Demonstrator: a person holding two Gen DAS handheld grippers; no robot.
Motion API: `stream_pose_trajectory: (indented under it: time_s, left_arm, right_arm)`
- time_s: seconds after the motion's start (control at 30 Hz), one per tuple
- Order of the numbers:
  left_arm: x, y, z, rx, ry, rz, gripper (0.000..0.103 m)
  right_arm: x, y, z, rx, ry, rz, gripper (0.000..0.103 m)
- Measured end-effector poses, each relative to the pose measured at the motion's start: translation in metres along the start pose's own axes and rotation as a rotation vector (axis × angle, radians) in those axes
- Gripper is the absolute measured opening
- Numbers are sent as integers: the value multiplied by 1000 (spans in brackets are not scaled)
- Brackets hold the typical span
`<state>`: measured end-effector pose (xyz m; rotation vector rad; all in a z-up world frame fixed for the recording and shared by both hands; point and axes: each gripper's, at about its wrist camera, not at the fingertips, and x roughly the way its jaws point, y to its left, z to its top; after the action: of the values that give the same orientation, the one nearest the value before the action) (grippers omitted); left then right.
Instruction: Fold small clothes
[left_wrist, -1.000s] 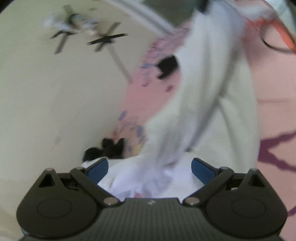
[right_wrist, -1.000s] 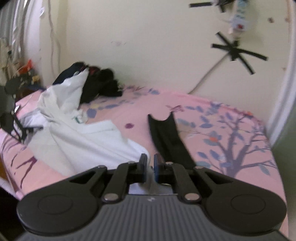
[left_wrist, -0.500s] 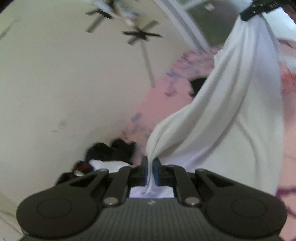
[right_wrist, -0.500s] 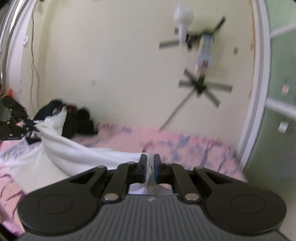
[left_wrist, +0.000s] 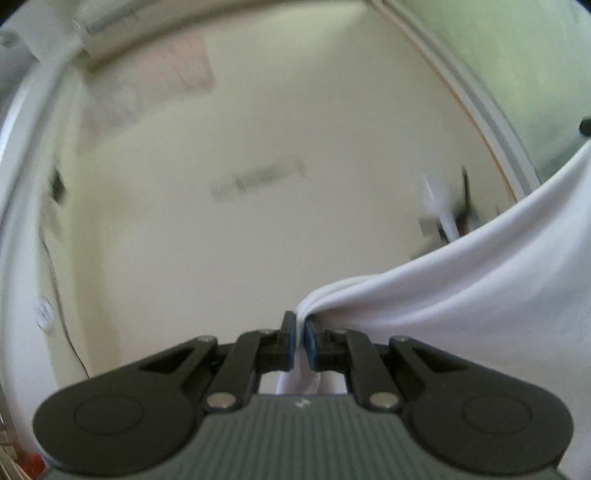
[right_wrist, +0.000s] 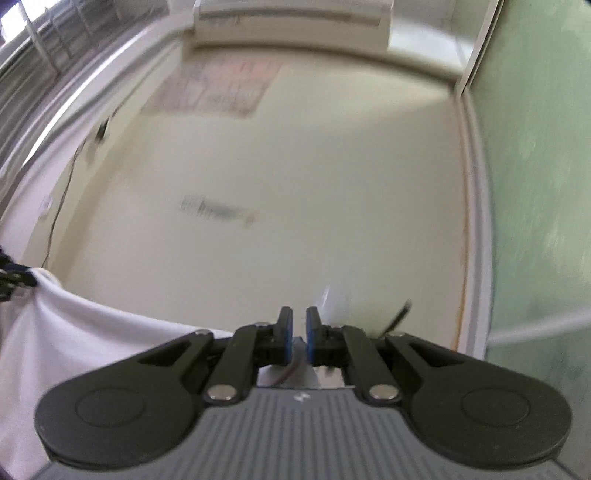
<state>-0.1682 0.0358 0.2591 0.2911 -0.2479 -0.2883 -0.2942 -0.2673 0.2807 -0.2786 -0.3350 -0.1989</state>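
A white garment (left_wrist: 461, 295) hangs stretched in the air between my two grippers. My left gripper (left_wrist: 300, 334) is shut on a bunched corner of it, with the fabric pinched between the blue pads. From there the cloth rises to the right edge, where a dark tip of my right gripper (left_wrist: 585, 127) shows. In the right wrist view the right gripper (right_wrist: 299, 332) has its jaws together. The white garment (right_wrist: 74, 339) runs in from the left and passes behind its fingers, so the pinch itself is mostly hidden. My left gripper (right_wrist: 14, 280) holds the cloth's far corner at the left edge.
Both views face a cream wall (right_wrist: 295, 184). It carries a blurred poster (right_wrist: 214, 85), a white air-conditioning unit (right_wrist: 291, 18) and a thin cable (right_wrist: 59, 206). A green panel (right_wrist: 535, 184) with a white frame stands on the right. The bed is out of view.
The left gripper has shut on the white garment. Both grippers have risen off the pink bed with the cloth between them. The views have tilted up to the wall.
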Motion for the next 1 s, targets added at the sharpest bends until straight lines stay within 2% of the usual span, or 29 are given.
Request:
stream_pose_trajectory:
  time_s: [0.13, 0.2, 0.3, 0.4, 0.47, 0.53, 0.57, 0.6, 0.63, 0.67, 0.73, 0.83, 1.0]
  left_arm:
    - [-15, 5, 48, -28, -135, 64, 7]
    - [-14, 6, 68, -48, -174, 90, 7]
    - [-7, 6, 86, -67, -192, 75, 7]
    - [8, -5, 80, -41, -158, 40, 7]
    - [25, -26, 66, -2, -91, 8, 7]
    - [41, -45, 37, 14, -14, -17, 7]
    - [47, -53, 21, 22, 10, -22, 7]
    - [52, -57, 4, 37, 25, -16, 7]
    - [57, -63, -11, 59, 45, 8, 7]
    - [63, -64, -26, 83, 67, 39, 7]
    - [68, -63, -49, 95, 95, 64, 7]
    - [71, -50, -64, 68, 144, 104, 7]
    - [63, -30, -61, 27, 158, 153, 7]
  right_arm:
    - [7, -21, 51, -7, -89, -53, 0]
    - [7, -30, 74, -20, -134, -100, 0]
    - [6, -50, 104, 8, -162, -120, 0]
    - [13, -60, 107, 13, -113, -105, 0]
    - [26, -59, 88, 30, -4, -9, 0]
    - [30, -55, 47, 103, 123, 115, 1]
    - [30, -52, 22, 157, 191, 202, 33]
    - [28, -48, -9, 233, 268, 308, 52]
    - [24, -43, -35, 301, 315, 380, 85]
    - [18, -36, -62, 368, 355, 463, 89]
    - [4, -14, -114, 452, 448, 601, 89]
    - [-7, 26, -176, 497, 608, 708, 89]
    - [14, 68, -237, 605, 796, 806, 89]
